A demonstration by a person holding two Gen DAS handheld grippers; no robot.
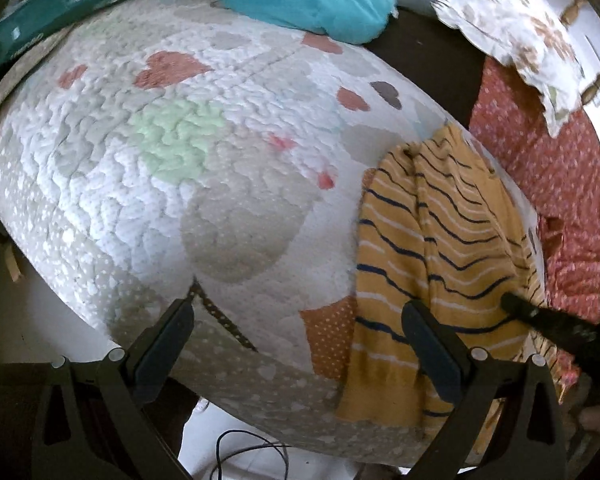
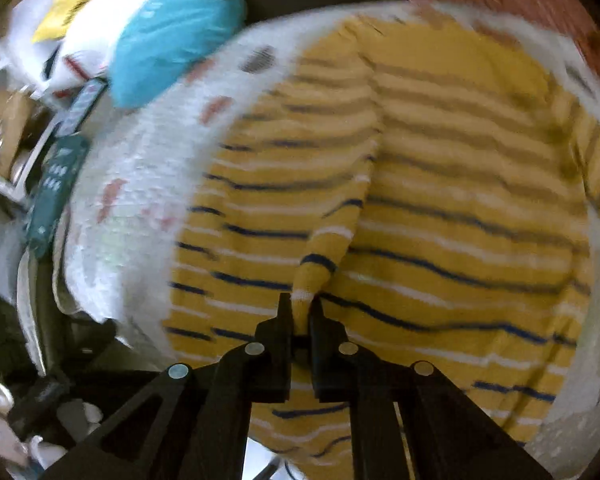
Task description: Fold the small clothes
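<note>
Striped shirt (image 2: pixel 440 184) sleeve pinched by right gripper (image 2: pixel 301 304).

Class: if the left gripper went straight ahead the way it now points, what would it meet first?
Probably the quilted blanket: the open left gripper points at bare quilt, with the striped sweater off to its right. Depth is hard to judge.

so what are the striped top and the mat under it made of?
Striped top: looks like soft matte knit, probably cotton jersey; it drapes and bunches where the right gripper pinches it. Mat: quilted fabric, puckered stitched surface, printed hearts; the filling cannot be seen.
</note>
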